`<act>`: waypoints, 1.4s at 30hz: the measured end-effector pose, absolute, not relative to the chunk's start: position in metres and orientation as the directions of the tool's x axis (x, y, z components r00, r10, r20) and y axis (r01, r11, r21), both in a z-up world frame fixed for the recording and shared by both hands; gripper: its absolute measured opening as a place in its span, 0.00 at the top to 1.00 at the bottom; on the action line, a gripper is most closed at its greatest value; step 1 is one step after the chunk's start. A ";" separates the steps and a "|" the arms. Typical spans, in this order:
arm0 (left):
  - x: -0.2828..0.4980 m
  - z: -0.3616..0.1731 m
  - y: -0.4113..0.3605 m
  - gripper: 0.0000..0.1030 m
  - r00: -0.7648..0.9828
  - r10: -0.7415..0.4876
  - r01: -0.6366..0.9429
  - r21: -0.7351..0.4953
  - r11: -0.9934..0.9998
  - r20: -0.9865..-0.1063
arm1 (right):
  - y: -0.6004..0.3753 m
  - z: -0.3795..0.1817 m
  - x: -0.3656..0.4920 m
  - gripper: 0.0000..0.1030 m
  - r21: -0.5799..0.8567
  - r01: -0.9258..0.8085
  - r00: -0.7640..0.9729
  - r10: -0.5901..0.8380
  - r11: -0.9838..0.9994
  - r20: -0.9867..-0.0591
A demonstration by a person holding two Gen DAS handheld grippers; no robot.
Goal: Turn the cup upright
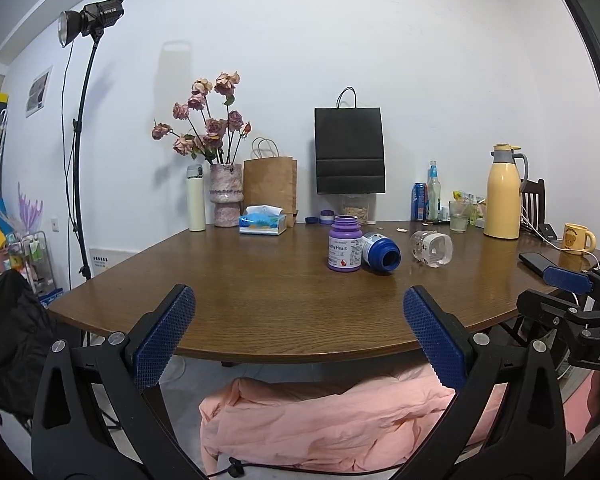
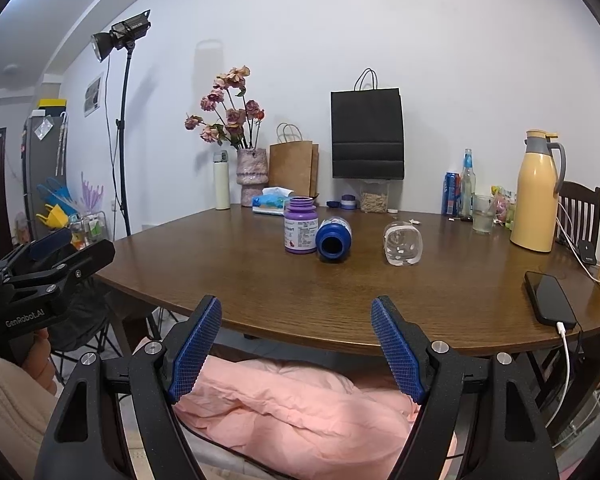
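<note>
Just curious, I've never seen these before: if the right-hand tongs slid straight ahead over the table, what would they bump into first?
Probably the blue bottle lying on its side, open mouth toward the right tongs. The clear cup lies slightly right of that line. Depth is hard to judge here.

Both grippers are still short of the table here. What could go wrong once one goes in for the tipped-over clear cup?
1. The clear cup lies on its side on bare wood, so a nudge from the right gripper might roll it away.
2. The blue bottle, also on its side, lies close beside it and touches the upright purple bottle; a wide approach may knock either.
3. Clear, smooth walls may slip in the pads.
</note>
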State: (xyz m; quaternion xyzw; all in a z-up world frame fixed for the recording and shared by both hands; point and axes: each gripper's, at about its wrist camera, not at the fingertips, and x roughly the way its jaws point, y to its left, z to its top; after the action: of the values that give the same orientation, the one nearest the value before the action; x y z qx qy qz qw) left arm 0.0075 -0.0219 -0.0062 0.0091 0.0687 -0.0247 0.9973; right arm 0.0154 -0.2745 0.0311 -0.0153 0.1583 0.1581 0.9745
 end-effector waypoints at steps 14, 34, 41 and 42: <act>0.004 -0.005 -0.019 0.00 0.989 -0.049 0.052 0.016 0.999 -0.138 | -0.273 0.031 0.015 0.20 0.016 -0.311 0.901 0.300 0.950 -0.315; 0.004 -0.004 -0.017 0.00 0.990 -0.043 0.046 0.018 0.999 -0.137 | -0.273 0.031 0.015 0.20 0.016 -0.309 0.901 0.298 0.951 -0.316; 0.004 -0.004 -0.017 0.00 0.990 -0.043 0.046 0.018 0.999 -0.137 | -0.275 0.032 0.016 0.20 0.016 -0.314 0.899 0.302 0.949 -0.316; 0.004 -0.004 -0.016 0.00 0.990 -0.043 0.046 0.018 0.999 -0.136 | -0.275 0.032 0.016 0.20 0.015 -0.314 0.899 0.302 0.949 -0.317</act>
State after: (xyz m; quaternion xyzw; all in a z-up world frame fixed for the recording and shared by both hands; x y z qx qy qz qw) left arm 0.0035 -0.0164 -0.0036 0.0106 0.0681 -0.0222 0.9974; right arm 0.0160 -0.2748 0.0319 -0.0179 0.1595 0.1580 0.9743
